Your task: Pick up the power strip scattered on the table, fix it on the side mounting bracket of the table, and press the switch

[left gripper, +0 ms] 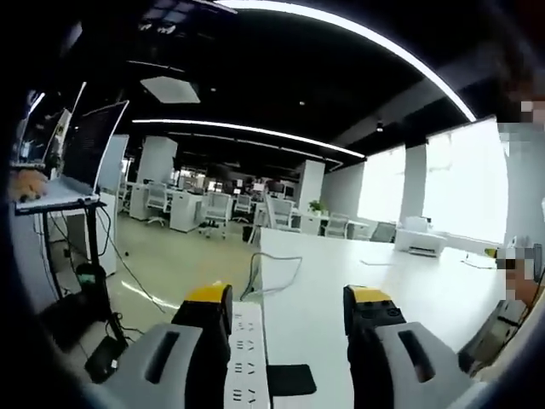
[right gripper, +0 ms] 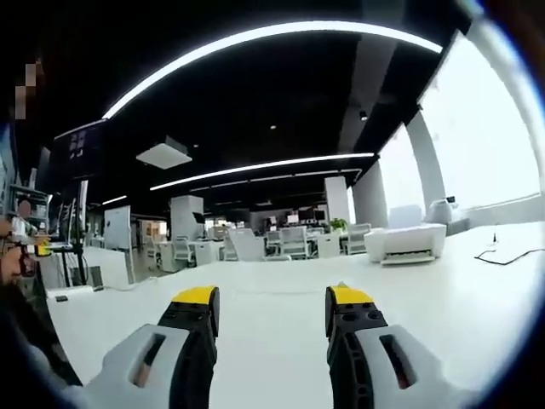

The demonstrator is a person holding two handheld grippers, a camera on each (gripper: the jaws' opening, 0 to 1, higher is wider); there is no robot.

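A white power strip [left gripper: 246, 354] with several sockets lies along the left edge of the white table [left gripper: 324, 290], its cable [left gripper: 274, 271] looping away toward the far end. My left gripper [left gripper: 289, 315] is open above the table, its left jaw right beside the strip, nothing between the jaws. A flat black piece [left gripper: 289, 380] lies next to the strip's near end. My right gripper [right gripper: 271, 311] is open over bare white table [right gripper: 272, 341], holding nothing.
A stand with laptops [left gripper: 72, 158] and trailing cables stands on the floor to the left. A white printer [left gripper: 419, 241] and a cable [left gripper: 375, 261] lie further along the table. A white printer [right gripper: 407, 241] and a black cable [right gripper: 507, 253] sit at the right.
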